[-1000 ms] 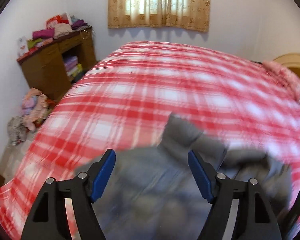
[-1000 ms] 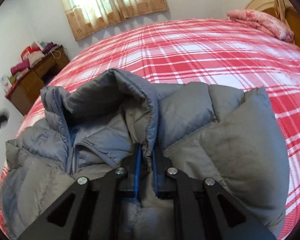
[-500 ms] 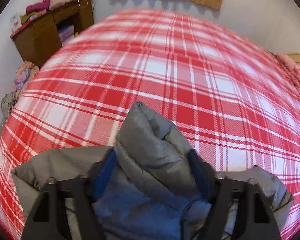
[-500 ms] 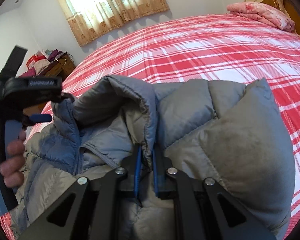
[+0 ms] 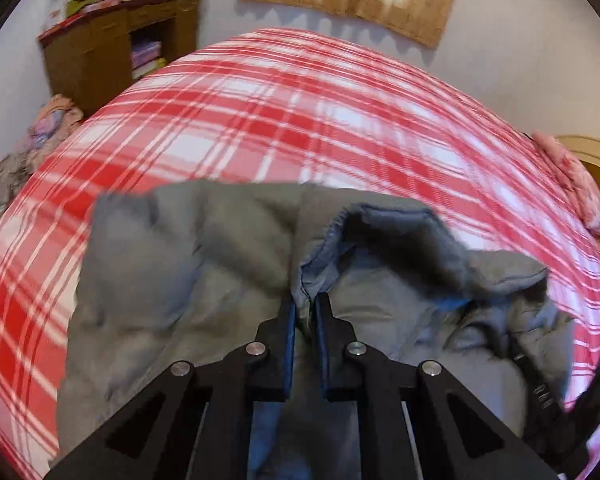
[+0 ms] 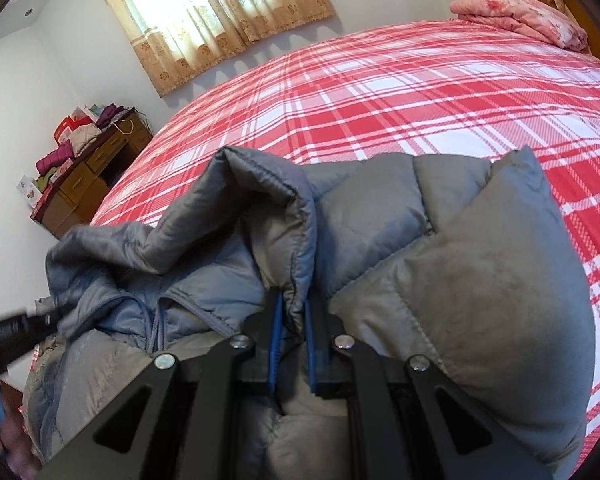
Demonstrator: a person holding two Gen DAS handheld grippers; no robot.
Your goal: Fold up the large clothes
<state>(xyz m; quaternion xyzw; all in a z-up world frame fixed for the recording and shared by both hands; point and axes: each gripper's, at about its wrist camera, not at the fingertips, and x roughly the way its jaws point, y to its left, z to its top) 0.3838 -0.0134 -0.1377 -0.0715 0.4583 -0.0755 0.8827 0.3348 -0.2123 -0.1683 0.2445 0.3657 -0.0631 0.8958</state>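
Fig.: both claws pinched on one garment. The left claw [image 5: 305, 305] is closed narrow on a fold of the padded grey quilted jacket [image 5: 188, 280], next to the blue-lined collar opening. The right claw [image 6: 291, 303] is likewise clamped tight on a raised ridge of the same jacket [image 6: 480, 280].

Key relation: jacket bulk lies fwd of and below both claws, spread across the near edge of the bed w/ red-and-white plaid cover [image 5: 300, 120]. Its long axis appears to run left–right between the two grips; collar sits between them. Neither claw is nearer, since both already hold cloth.

Appearance: puffy, stitched in panels, matte grey shell, bluish lining, crumpled and not yet flat. Left view is motion-blurred.
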